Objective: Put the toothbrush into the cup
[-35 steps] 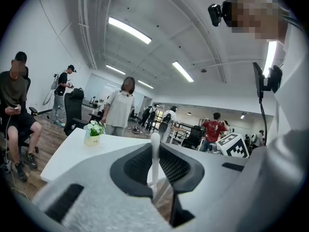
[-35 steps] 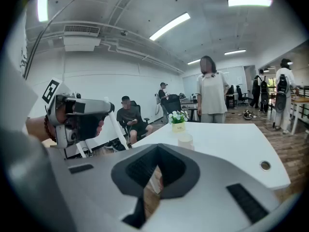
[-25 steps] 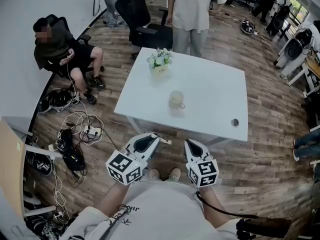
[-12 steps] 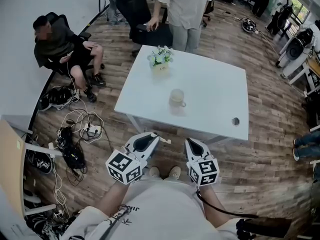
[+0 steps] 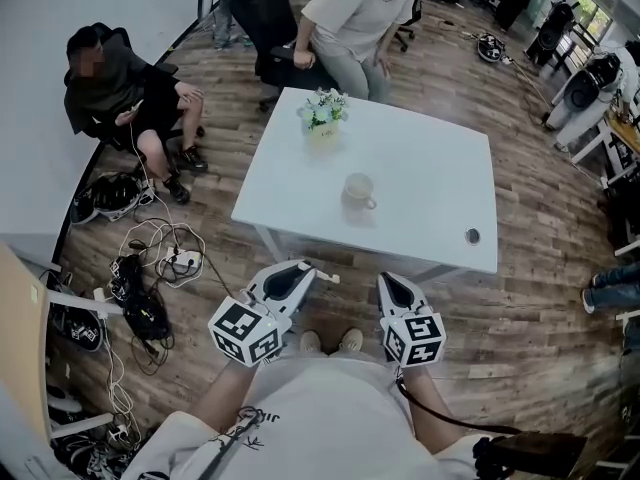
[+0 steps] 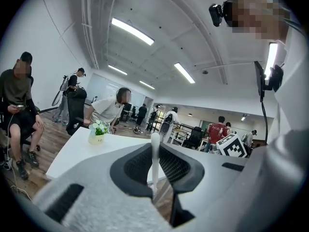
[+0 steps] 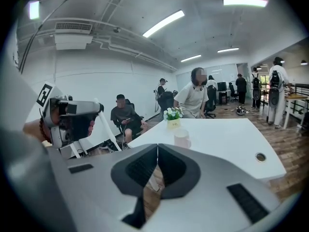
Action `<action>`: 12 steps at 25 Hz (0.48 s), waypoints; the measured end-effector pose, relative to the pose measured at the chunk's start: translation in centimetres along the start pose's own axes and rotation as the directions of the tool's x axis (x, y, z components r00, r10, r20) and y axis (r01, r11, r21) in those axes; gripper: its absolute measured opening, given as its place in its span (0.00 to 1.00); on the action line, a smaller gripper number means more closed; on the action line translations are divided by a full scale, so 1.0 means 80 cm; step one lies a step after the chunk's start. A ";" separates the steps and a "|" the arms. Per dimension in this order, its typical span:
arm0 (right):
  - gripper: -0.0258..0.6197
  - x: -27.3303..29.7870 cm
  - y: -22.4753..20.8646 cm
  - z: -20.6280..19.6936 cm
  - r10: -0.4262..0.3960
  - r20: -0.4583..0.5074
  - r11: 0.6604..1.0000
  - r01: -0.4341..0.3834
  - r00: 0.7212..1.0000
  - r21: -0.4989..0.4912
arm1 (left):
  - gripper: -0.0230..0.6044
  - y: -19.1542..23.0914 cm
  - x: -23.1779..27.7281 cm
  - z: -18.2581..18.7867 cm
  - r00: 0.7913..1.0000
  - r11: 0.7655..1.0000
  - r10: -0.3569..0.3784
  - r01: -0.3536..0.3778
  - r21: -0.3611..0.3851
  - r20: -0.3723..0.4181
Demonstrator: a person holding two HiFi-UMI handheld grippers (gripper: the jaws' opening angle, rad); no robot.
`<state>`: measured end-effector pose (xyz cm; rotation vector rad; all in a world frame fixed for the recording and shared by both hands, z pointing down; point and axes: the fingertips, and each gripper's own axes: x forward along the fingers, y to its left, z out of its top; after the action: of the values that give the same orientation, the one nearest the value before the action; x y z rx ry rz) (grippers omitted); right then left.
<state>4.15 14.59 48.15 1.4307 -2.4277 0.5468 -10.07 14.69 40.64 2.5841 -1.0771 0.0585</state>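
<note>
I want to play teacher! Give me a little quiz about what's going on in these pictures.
1. True or false: the cup stands upright on the white table.
2. What does the left claw grip? A) a spoon B) a toothbrush C) nothing
3. Fill in the gap: the right claw is shut and holds ___.

Key: 1 true; 2 B; 3 nothing.
</note>
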 end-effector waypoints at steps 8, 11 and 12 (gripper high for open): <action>0.07 -0.005 0.021 -0.005 -0.034 0.000 0.999 0.034 0.999 0.005 | 0.12 0.008 -0.013 -0.004 0.999 0.999 -0.038 0.038 -0.011 0.005; 0.07 -0.002 0.021 -0.008 -0.029 -0.009 1.000 0.029 1.000 0.001 | 0.12 0.011 -0.013 -0.006 0.999 0.999 -0.036 0.036 -0.014 0.006; 0.07 0.001 0.019 -0.007 -0.027 -0.009 1.000 0.027 1.000 0.001 | 0.12 0.013 -0.011 -0.006 0.999 0.999 -0.034 0.034 -0.014 0.007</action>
<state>2.76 15.45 48.42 1.4557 -2.3980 0.5469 -11.40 14.72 41.23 2.5908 -1.0318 0.0331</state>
